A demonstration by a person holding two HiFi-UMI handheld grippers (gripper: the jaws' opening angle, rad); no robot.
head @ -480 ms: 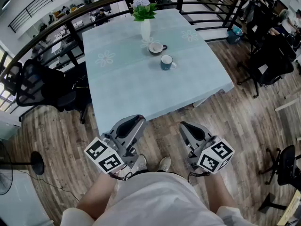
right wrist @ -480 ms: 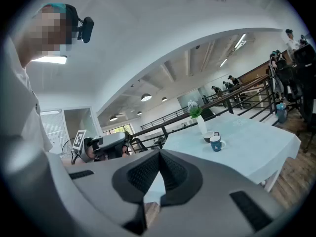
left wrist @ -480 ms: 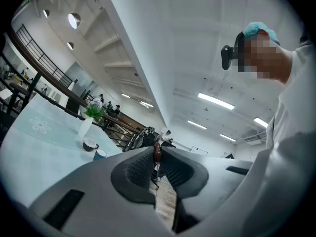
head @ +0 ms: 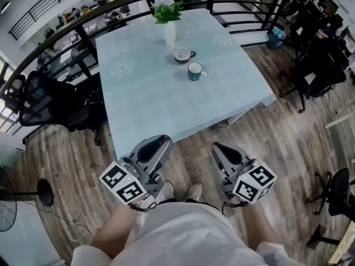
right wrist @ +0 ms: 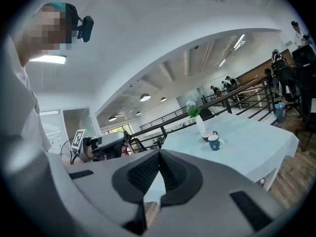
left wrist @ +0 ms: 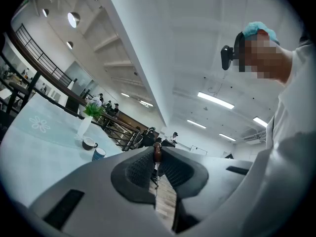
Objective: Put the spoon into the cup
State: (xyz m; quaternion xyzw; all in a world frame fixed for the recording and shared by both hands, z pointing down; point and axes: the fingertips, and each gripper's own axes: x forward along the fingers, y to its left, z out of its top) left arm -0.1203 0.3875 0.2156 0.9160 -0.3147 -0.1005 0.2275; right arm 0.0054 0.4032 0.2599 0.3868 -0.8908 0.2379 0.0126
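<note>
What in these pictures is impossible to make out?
Spoon: no view shows one; in the head view anything beside the blue cup and the dark cup is too small to tell.
Brown speck at the tips of the left hand-held gripper, left gripper view: too small to name.
Shoes: head view, partly hidden by the person's clothing.

The left gripper (head: 164,142) and right gripper (head: 218,147) are smooth grey shells with black ribbed pads (left wrist: 138,170), each carrying a cube (head: 123,184) of black-and-white square markers. The person wears a white top (head: 183,233), pale shoes (head: 194,192) and what may be a teal cap (left wrist: 256,28).
</note>
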